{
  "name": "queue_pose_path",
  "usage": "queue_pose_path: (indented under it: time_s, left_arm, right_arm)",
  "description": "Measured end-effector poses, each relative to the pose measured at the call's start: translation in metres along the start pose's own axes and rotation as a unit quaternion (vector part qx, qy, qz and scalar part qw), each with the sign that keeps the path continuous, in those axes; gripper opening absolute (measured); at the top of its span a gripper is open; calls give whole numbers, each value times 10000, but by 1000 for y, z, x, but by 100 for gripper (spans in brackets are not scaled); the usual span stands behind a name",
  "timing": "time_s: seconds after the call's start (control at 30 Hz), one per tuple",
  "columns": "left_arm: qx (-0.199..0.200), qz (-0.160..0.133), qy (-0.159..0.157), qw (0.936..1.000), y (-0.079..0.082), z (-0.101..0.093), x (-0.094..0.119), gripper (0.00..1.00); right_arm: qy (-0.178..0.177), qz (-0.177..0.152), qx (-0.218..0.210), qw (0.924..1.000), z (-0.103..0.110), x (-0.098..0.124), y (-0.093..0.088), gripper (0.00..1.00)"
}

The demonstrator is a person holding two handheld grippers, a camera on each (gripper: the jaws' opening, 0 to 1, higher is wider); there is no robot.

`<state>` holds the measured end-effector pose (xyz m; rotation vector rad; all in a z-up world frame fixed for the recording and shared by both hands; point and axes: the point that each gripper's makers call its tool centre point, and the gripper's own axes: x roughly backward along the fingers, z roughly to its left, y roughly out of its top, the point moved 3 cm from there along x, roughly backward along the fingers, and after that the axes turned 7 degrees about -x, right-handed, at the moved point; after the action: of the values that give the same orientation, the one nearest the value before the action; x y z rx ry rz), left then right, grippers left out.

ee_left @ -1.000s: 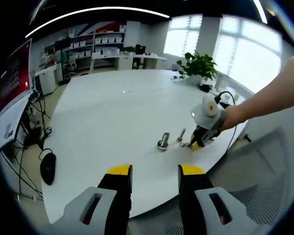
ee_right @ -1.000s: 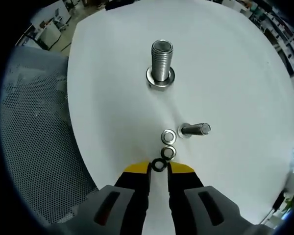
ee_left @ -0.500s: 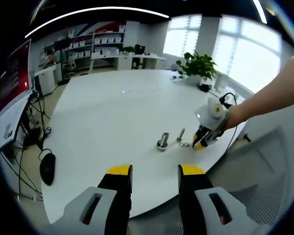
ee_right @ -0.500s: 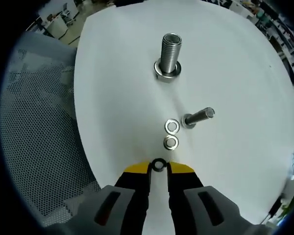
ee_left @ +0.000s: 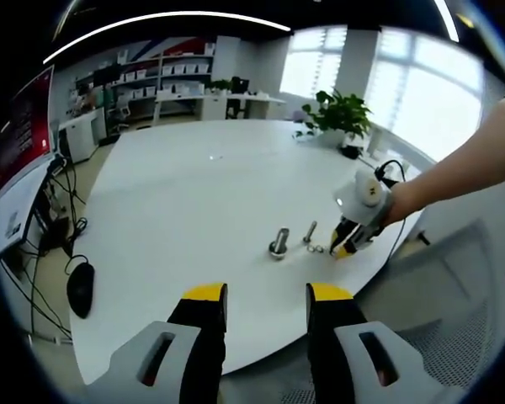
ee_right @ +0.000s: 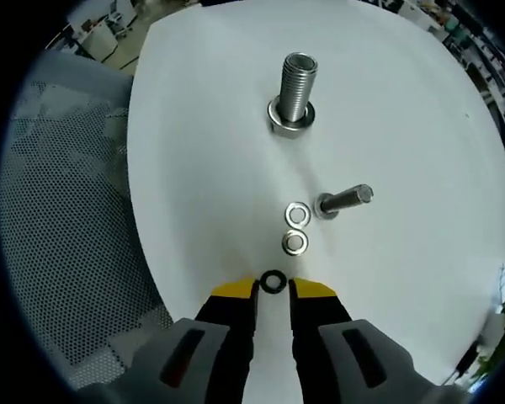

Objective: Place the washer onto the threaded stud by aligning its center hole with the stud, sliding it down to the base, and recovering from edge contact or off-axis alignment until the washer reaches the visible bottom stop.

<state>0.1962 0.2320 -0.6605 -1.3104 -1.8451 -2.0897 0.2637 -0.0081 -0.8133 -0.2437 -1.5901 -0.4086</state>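
In the right gripper view, the right tool (ee_right: pixel 273 289) pinches a small black ring-shaped washer (ee_right: pixel 273 281) flat between its yellow tips, just above the white tabletop (ee_right: pixel 210 151). The thick threaded steel stud (ee_right: pixel 294 88) stands upright well ahead, past two silver washers (ee_right: pixel 295 228) and a smaller bolt (ee_right: pixel 343 200) lying on its side. In the left gripper view the left tool (ee_left: pixel 267 296) hangs spread and empty near the tabletop's edge, and the washer is too small to make out.
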Motion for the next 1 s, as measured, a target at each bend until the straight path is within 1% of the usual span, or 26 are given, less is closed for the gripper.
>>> queue_pose_path:
  time_s: [0.07, 0.13, 0.2, 0.33, 0.43, 0.53, 0.6, 0.67, 0.8, 0.83, 0.9, 1.0]
  left_arm:
    - [-6, 6, -19, 10000, 0, 0, 0, 35]
    - [-19, 26, -23, 10000, -1, -1, -1, 35]
    - [-9, 14, -24, 10000, 0, 0, -1, 35]
    - [17, 16, -25, 10000, -1, 0, -1, 35]
    - [31, 9, -23, 10000, -1, 0, 0, 35]
    - [57, -86, -8, 9999, 2, 1, 1, 34]
    - [105, -24, -52, 9999, -1, 0, -1, 35]
    - [75, -7, -47, 10000, -1, 0, -1, 35]
    - [62, -25, -48, 10000, 0, 0, -1, 35]
    - [63, -17, -53, 10000, 0, 0, -1, 35]
    - [34, 8, -59, 10000, -1, -1, -1, 35]
    - [-30, -5, -36, 10000, 0, -1, 0, 35]
  right_arm:
    - [-46, 101, 69, 9999, 0, 0, 1, 15]
    - [-82, 249, -94, 9996, 0, 0, 2, 15]
    - [-109, 342, -101, 9993, -1, -1, 3, 14]
    - [-179, 389, -156, 9990, 0, 0, 2, 14]
    - [-230, 234, -221, 9992, 0, 1, -1, 14]
    - [-236, 64, -200, 9995, 0, 2, -2, 14]
    - [-218, -28, -213, 9995, -1, 2, -3, 14]
    - [-197, -124, -355, 9991, -2, 2, -4, 13]
    - [-272, 52, -485, 9984, -9, 3, -14, 13]
    - [-268, 35, -497, 9984, -10, 4, -14, 13]
    - [-290, -144, -675, 9972, -15, 11, -12, 13]
    - [-233, -306, -910, 9951, -22, 18, -10, 13]
